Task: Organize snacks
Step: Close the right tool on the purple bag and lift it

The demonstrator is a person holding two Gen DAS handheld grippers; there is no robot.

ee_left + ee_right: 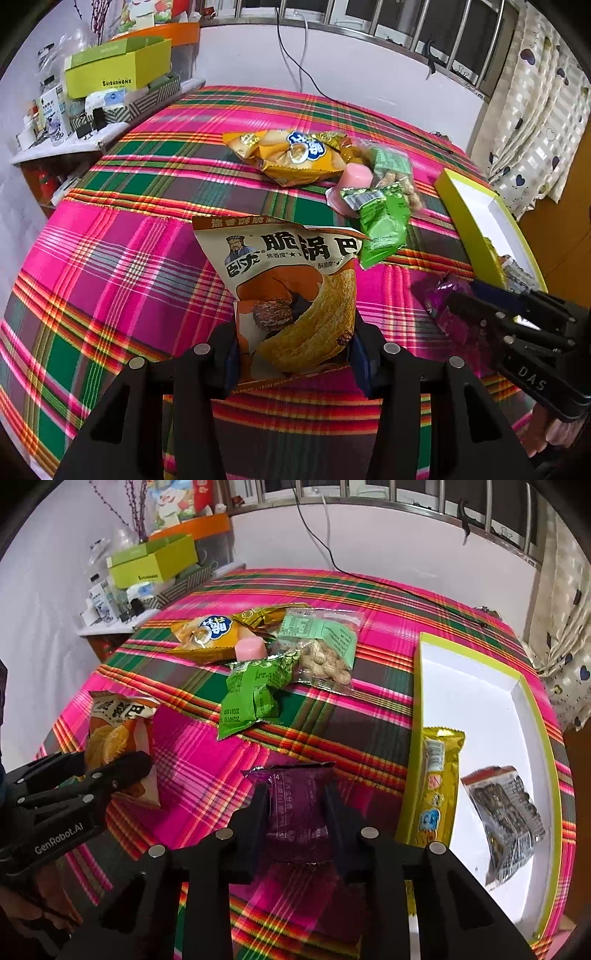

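Between the left gripper [293, 354] fingers, an orange crisp bag [291, 291] is pinched by its lower end. The right gripper [295, 808] fingers clamp a purple packet [299, 805] above the plaid cloth [192, 738]. At 12 o'clock from it lie a green packet [255, 694], peanuts [325, 657] and a pink cup [251, 648]. At 3 o'clock, the tray [476, 672] holds a yellow bar [436, 786] and a dark packet [506, 812].
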